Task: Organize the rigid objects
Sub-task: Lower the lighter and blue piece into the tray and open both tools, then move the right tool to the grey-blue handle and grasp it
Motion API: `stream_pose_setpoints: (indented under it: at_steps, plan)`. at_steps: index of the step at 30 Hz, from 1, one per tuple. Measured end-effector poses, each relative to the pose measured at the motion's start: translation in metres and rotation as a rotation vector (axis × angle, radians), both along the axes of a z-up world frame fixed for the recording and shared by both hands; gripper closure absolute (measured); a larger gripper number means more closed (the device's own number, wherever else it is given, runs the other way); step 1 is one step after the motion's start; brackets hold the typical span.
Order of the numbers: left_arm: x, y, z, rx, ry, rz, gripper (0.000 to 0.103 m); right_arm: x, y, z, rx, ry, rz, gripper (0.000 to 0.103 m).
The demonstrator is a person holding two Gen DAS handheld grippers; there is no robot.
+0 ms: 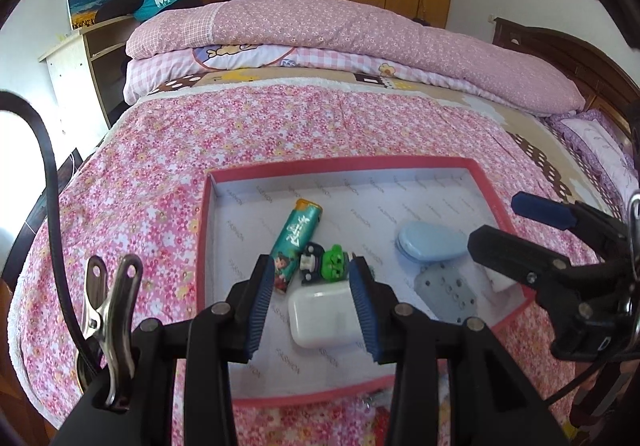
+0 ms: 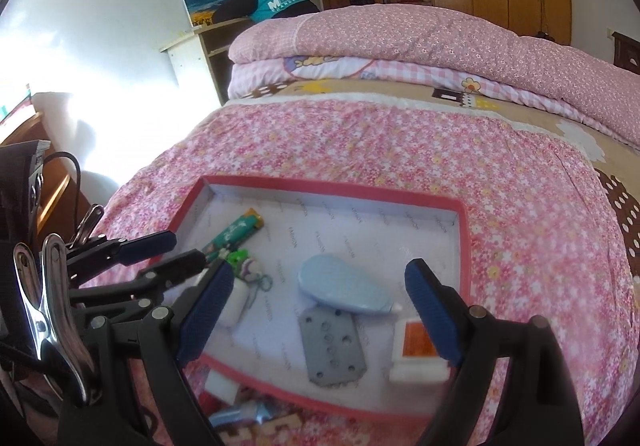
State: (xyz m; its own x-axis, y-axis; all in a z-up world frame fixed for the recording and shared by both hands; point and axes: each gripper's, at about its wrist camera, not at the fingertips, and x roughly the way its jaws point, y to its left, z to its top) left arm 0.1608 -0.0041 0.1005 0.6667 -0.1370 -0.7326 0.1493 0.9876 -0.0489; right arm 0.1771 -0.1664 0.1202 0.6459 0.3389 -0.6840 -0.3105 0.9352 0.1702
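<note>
Looking through the left wrist camera, I see a shallow red-rimmed box (image 1: pixel 208 246) lying on the bed's pink flowered quilt (image 1: pixel 280 126), lined with white printed paper. Inside it lie a teal lighter (image 1: pixel 296 242) set at a slant, a small green-and-black toy figure (image 1: pixel 324 262) touching the lighter's lower end, a white earbud case (image 1: pixel 324 316), a pale blue teardrop-shaped case (image 1: pixel 430 244) and a grey plate with holes (image 1: pixel 446 296). My left claw (image 1: pixel 312 278) stands narrow, with nothing pressed by its blue pads; the earbud case lies below, between the two fingers, and the toy sits just past their tips. The right claw (image 1: pixel 496 222) reaches in from the right edge over the box's right wall, its jaws apart.

In the right wrist camera, the same box (image 2: pixel 462 246) holds the blue case (image 2: pixel 340 284) in the middle, the grey plate (image 2: pixel 332 344) just in front of it, and a white block with an orange face (image 2: pixel 416 350) at the near right corner. The lighter (image 2: pixel 236 232), toy (image 2: pixel 238 260) and earbud case (image 2: pixel 234 306) cluster at the left. My right claw (image 2: pixel 318 284) is spread wide and empty, with the blue case and grey plate lying between its fingers below. The left claw (image 2: pixel 176 250) enters from the left, over the lighter. Some blurred items (image 2: pixel 236 402) lie outside the box's near rim.
</note>
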Motion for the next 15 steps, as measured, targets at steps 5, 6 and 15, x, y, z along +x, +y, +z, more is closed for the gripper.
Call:
stream_pose_setpoints:
  at_steps: [5,6,15]
  plan:
    - [-0.017,0.002,0.002,-0.009,-0.005,0.000,0.062,-0.024,0.002,-0.002,-0.005,0.000,0.010,0.014]
    - [-0.021,0.003,0.002,-0.013,-0.004,0.001,0.062,-0.028,0.003,-0.003,-0.004,0.002,0.011,0.014]
    - [-0.054,0.012,0.000,-0.039,-0.006,0.012,0.062,-0.074,0.000,-0.018,-0.002,0.032,0.009,0.014]
